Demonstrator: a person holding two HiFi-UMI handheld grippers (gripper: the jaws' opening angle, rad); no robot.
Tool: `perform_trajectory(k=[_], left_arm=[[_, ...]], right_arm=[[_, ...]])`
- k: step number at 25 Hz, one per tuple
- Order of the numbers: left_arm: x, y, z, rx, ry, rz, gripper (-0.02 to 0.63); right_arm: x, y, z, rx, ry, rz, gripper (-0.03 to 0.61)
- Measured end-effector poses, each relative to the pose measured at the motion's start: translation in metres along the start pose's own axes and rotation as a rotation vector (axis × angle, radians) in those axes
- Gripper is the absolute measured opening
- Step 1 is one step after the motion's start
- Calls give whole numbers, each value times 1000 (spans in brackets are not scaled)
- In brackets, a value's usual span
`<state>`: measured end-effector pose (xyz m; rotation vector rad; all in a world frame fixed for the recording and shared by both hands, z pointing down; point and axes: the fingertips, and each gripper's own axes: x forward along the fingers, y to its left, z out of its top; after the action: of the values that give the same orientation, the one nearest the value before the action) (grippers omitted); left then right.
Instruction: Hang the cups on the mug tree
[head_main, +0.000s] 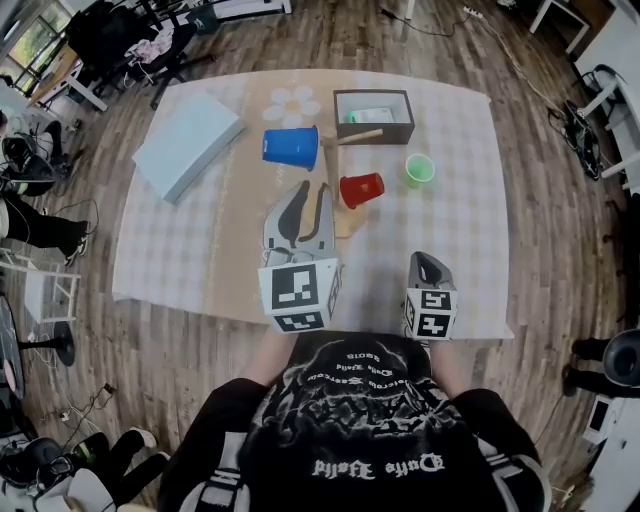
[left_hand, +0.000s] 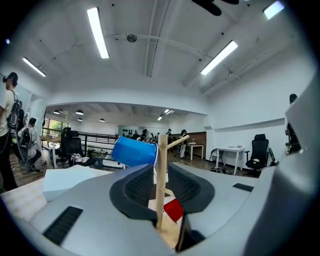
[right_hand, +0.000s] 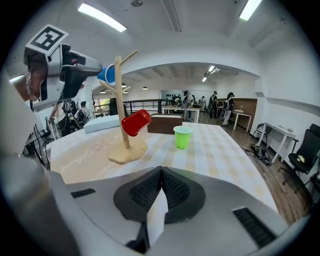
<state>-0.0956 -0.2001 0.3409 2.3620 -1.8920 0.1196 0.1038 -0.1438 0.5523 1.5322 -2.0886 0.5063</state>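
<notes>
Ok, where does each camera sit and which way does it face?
Head view: on the person's head, steeply down at the table; left gripper, right gripper, black shirt show.
Left gripper view: on the left gripper, along its open jaws at the mug tree and blue cup.
Right gripper view: on the right gripper, over shut jaws toward red cup, green cup; left gripper upper left.
All share the mug tree.

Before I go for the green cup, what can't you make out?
Peg holding the blue cup: the cup itself covers it, left gripper view.
Contents of the brown box: too small, head view.
Base of the mug tree: partly behind the left gripper, head view.
Far side of the green cup: turned away, right gripper view.
</notes>
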Motion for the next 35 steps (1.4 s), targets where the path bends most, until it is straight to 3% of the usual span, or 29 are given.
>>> perform_trajectory(k=[5, 9, 15, 19, 25, 29, 35], left_arm=[[-14, -2, -11, -31, 7, -50, 100], [-28, 1, -21, -57, 23, -85, 48], [-38, 10, -51, -95, 84, -100, 23], [-46, 10, -67, -127, 120, -109, 20], [-49, 13, -71, -111, 129, -98, 20], [-46, 18, -74, -91, 154, -65, 20], [-43, 27, -82, -131, 189, -9, 20]], right_arm=[[12, -18, 41, -8, -77, -5, 11], [22, -39, 79, 24, -132, -16, 14], [56, -73, 119, 76, -146, -21, 62], [83, -94, 133, 111, -101, -8, 74], [127, -114, 136, 130, 0, 29, 103], [151, -118, 131, 123, 65, 54, 103], [175, -122, 119, 125, 145, 85, 117]])
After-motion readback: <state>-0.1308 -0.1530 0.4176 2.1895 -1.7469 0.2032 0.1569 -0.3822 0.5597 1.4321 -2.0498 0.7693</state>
